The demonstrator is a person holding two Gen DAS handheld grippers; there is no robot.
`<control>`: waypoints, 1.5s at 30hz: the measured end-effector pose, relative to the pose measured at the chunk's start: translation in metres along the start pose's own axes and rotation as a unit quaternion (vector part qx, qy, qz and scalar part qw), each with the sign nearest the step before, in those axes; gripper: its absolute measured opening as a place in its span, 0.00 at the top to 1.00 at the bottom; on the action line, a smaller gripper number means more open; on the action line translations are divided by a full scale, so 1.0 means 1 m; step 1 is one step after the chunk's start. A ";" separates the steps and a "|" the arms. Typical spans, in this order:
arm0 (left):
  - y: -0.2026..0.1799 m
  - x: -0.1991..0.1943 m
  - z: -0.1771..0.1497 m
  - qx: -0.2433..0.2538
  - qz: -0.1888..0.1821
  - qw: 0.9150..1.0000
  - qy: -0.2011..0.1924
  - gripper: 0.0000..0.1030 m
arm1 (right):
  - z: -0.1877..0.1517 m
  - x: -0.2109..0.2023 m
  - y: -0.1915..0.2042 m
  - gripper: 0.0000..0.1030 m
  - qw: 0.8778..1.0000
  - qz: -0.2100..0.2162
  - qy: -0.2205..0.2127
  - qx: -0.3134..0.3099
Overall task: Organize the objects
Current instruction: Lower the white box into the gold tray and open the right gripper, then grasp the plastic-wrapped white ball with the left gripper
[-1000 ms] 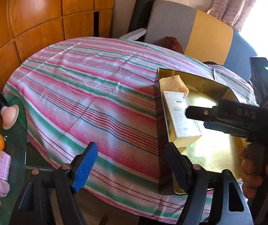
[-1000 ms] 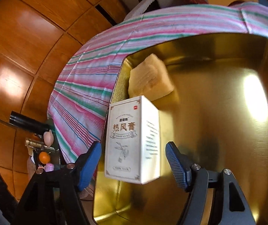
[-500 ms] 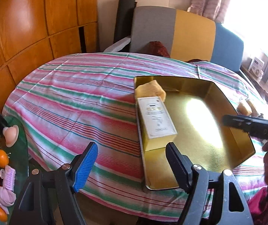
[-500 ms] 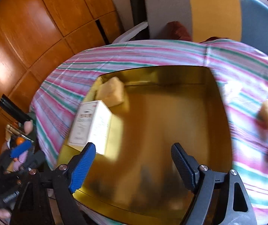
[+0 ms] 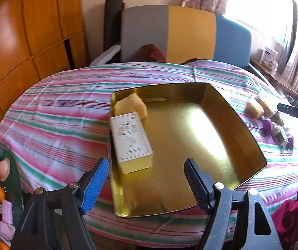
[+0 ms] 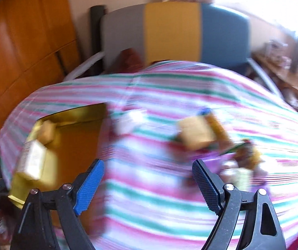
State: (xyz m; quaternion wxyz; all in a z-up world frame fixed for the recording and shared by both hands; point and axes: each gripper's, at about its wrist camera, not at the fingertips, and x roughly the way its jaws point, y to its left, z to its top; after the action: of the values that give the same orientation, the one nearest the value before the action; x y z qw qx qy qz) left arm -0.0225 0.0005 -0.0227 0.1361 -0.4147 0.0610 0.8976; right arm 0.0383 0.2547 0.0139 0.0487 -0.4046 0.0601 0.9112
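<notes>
Gold metal forms the shallow tray on the striped tablecloth; a white box lies flat along its left wall, touching a yellow block in the far corner. The left gripper hangs over the tray's near edge, fingers spread, empty. The right gripper, jaws opening with nothing between them, is above the cloth near a blurred heap of small things.
</notes>
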 end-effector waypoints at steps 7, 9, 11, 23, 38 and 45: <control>-0.037 0.008 0.015 0.040 -0.045 0.998 0.013 0.26 | -0.009 0.007 -0.110 0.12 0.990 -0.121 -0.026 0.071; -0.050 0.008 0.025 0.053 -0.056 0.997 0.005 0.26 | -0.012 0.009 -0.137 0.12 0.983 -0.126 -0.012 0.131; -0.067 0.011 0.037 0.067 -0.073 0.995 0.002 0.23 | -0.011 0.006 -0.154 0.12 0.979 -0.106 -0.020 0.176; -0.176 0.065 0.105 0.208 -0.106 0.972 0.003 0.22 | -0.013 0.000 -0.150 0.08 0.979 -0.062 -0.019 0.192; -0.252 0.201 0.153 0.282 -0.053 0.954 0.087 0.31 | -0.017 -0.008 -0.175 0.07 0.962 -0.006 -0.031 0.270; -0.262 0.227 0.145 0.292 -0.021 0.950 0.111 0.66 | -0.019 -0.015 -0.188 0.07 0.953 -0.015 -0.053 0.298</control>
State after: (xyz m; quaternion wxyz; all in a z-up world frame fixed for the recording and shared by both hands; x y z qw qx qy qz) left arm -0.1916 0.3273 -0.1009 0.2621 -0.4555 0.3261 0.7858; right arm 0.0876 0.4372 -0.0007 0.1837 -0.3238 0.3206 0.8710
